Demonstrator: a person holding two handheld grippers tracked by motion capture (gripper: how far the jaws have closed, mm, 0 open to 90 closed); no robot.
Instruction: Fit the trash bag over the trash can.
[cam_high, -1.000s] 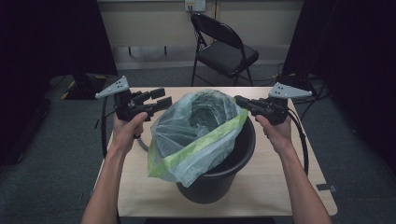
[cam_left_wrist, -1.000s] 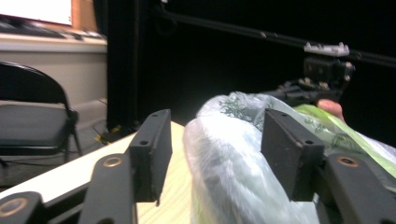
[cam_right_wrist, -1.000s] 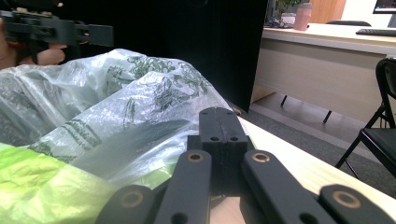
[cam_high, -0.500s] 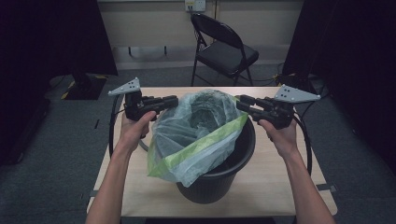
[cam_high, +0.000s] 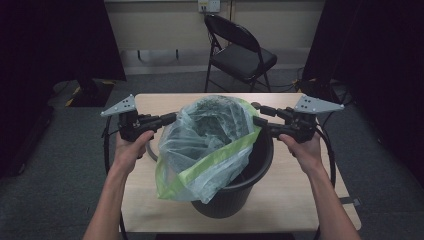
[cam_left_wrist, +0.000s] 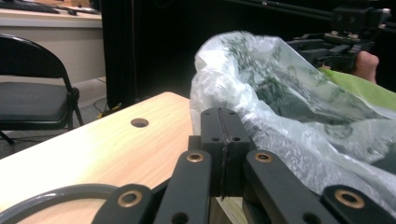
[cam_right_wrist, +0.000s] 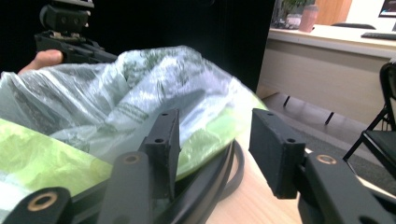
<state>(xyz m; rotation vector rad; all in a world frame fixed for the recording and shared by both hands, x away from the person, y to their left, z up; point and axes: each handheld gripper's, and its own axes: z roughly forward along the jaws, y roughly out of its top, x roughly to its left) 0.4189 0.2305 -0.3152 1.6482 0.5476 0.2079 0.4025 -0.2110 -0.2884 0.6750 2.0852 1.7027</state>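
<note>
The clear bag with a green band sits loosely in the black bucket at the middle of the table, spilling over the near-left rim. The right gripper, jaws spread, brackets the bag's right edge; the left gripper, jaws pressed together and empty, points at its left side.

Both forearms come up bare, with no sleeves showing. The left gripper and right gripper are black, each topped by a grey three-cornered plate dotted with small holes, and a black cable loops down from each. Up close, the fingers are flat black rectangular blocks with small screw holes, carried on black link arms with brass-coloured pivot bushings.
</note>
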